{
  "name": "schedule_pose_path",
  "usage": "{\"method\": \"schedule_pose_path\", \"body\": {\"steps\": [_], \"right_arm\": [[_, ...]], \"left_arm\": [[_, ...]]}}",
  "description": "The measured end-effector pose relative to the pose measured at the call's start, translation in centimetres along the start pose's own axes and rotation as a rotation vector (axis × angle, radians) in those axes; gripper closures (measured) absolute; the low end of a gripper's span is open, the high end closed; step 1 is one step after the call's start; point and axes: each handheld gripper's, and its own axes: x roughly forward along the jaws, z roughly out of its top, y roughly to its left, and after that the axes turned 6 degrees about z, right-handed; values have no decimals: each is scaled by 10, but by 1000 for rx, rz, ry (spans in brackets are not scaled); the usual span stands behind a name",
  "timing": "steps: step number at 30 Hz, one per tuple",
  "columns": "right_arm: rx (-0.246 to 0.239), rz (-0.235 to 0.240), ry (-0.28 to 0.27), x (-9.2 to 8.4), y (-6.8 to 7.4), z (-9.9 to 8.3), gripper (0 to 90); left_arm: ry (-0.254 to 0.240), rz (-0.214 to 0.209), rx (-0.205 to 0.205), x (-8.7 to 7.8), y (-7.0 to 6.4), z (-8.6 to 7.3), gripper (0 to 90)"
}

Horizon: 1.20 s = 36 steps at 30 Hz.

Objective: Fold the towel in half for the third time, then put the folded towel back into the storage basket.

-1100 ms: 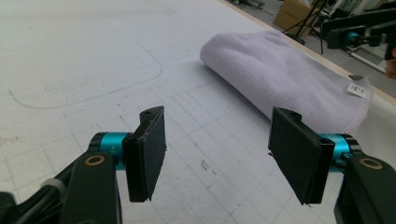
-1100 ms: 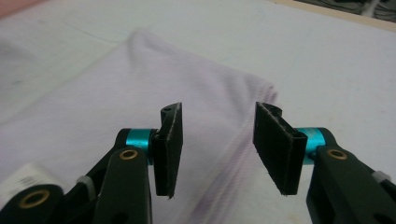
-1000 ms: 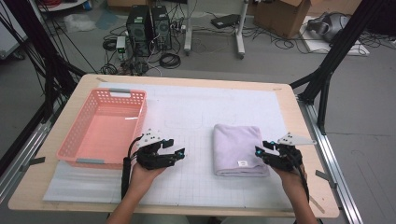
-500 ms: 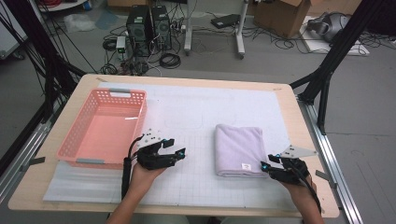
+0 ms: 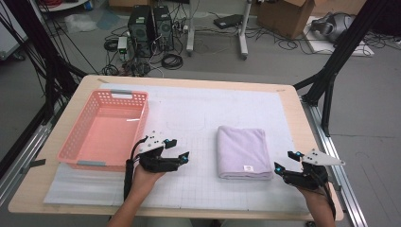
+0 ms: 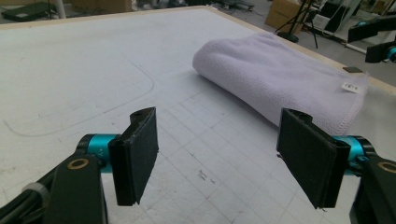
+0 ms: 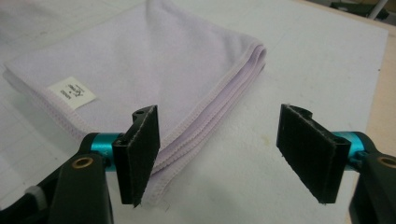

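Lilac terry cloth, folded into a thick rectangle with stitched hems and a small white label at its near corner, forms the towel (image 5: 244, 152), which lies flat on the white gridded mat (image 5: 189, 118) right of centre. Just beside its near right corner, the right gripper (image 5: 283, 161) stands clear of the fabric; its jaws have just been opening and hold nothing, the towel's layered edge lying ahead of the left pad (image 7: 140, 154). Left of the towel, the left gripper (image 5: 178, 150) has jaws spread wide, also just opening further, over bare mat. A pink perforated plastic basket (image 5: 75, 142) sits at the table's left. Since the earlier frames, the right gripper has drawn back off the towel.
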Motion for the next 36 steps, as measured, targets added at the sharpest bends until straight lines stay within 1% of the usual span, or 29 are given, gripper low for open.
{"method": "schedule_pose_path", "body": {"steps": [1, 2, 3, 5, 8, 9, 10, 12, 13, 14, 17, 19, 22, 23, 26, 27, 30, 31, 32, 36], "right_arm": [[13, -9, -9, -1, 0, 0, 238], [30, -10, -16, -2, -1, 0, 194], [53, -9, -15, -2, -2, 0, 173], [66, -10, -14, -2, -3, -1, 165], [81, -5, -31, -2, -3, -2, 162], [81, -5, -31, -2, -3, -2, 162], [70, -3, -28, -3, -3, -2, 161], [69, 2, -22, -3, -2, -2, 161], [64, 4, -25, -3, -2, -2, 161], [63, 3, -25, -3, -2, -2, 161], [62, 7, -23, -4, -1, -2, 161], [63, 11, -20, -3, -1, -3, 161], [57, 12, -14, -2, -3, -4, 161], [59, 15, -12, -2, -3, -4, 161], [58, 23, -2, -2, -3, -6, 161], [54, 23, 5, -1, -3, -7, 161], [53, 30, 9, 0, -4, -8, 162], [56, 31, 10, 0, -3, -8, 161], [47, 33, 14, 0, -2, -8, 162], [38, 34, 16, 0, -2, -8, 162]], "left_arm": [[0, 0, 0, 0, 0, 0, 283], [-7, -5, -5, 0, 0, 0, 282], [-7, -5, -5, 0, 0, 0, 282], [-8, -5, -11, 1, 0, 0, 282], [-8, 5, -19, 0, 1, 1, 282], [-8, 5, -19, 0, 1, 1, 282], [-10, 3, -24, 0, 1, 1, 284], [-18, -2, -32, -1, 1, 2, 283], [-22, -2, -42, -1, 1, 2, 282], [-24, 2, -43, -1, 1, 2, 274], [-21, 16, -39, 0, 1, 1, 243], [-17, 15, -44, 1, 2, 1, 230], [-22, 36, -49, 2, 4, 1, 197], [-22, 37, -51, 2, 4, 1, 188], [-12, 34, -39, 4, 3, 0, 189], [-10, 28, -42, 4, 4, 0, 190], [-12, 30, -64, 6, 4, -1, 198], [-9, 31, -61, 7, 5, -1, 198], [-10, 39, -62, 7, 5, -1, 198], [-27, 53, -30, 13, 6, -2, 201]]}}
